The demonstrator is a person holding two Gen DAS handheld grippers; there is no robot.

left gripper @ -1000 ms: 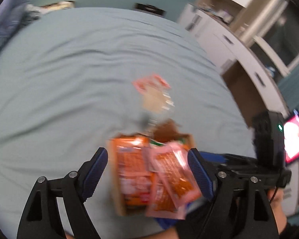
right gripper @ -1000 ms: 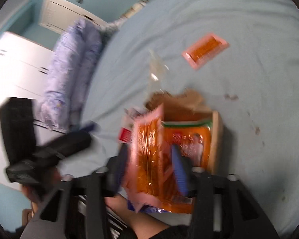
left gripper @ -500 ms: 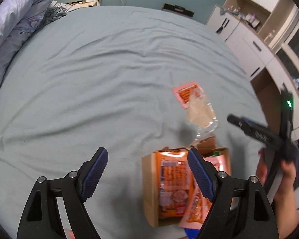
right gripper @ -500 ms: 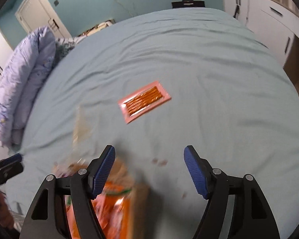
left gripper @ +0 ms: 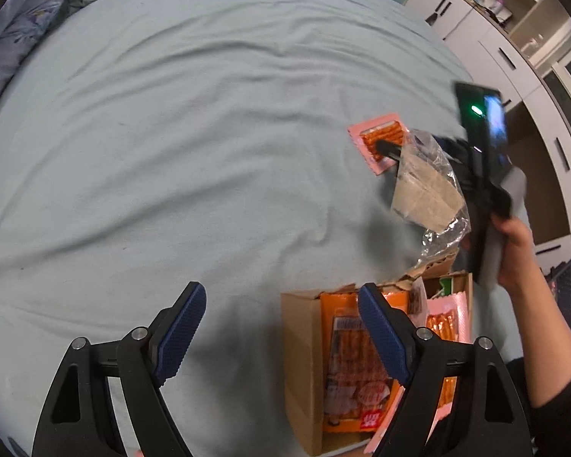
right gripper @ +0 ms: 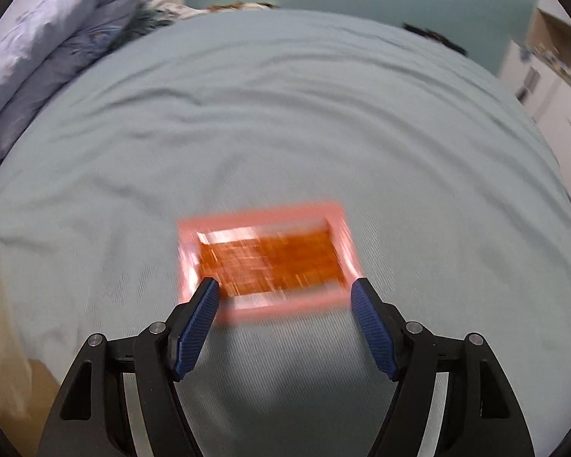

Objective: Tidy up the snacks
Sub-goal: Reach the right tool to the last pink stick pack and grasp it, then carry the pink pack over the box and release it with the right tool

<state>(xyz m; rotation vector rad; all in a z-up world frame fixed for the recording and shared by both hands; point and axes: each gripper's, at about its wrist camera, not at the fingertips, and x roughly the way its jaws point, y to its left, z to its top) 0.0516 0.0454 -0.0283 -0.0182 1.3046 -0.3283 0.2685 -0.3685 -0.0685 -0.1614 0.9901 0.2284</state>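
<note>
A pink-edged packet of orange snack sticks (right gripper: 264, 257) lies flat on the light blue bedsheet (right gripper: 285, 125). My right gripper (right gripper: 285, 297) is open and empty, its fingertips at the packet's near edge on either side. The same packet shows in the left wrist view (left gripper: 380, 146), partly behind the right gripper (left gripper: 483, 175). A brown cardboard box (left gripper: 302, 365) holds orange snack packets (left gripper: 356, 361) and a pink packet (left gripper: 443, 323). My left gripper (left gripper: 281, 312) is open and empty, above the sheet just left of the box.
A crumpled clear wrapper with a cardboard piece (left gripper: 428, 190) sticks up from the box's far flap. A rolled lilac duvet (right gripper: 57, 42) lies at the far left of the bed. White cabinets (left gripper: 514, 38) stand beyond the bed's right side.
My right gripper has left the box, released the pink packet there, and moved out to the lone packet on the sheet. My left gripper has drawn back to the left of the box.
</note>
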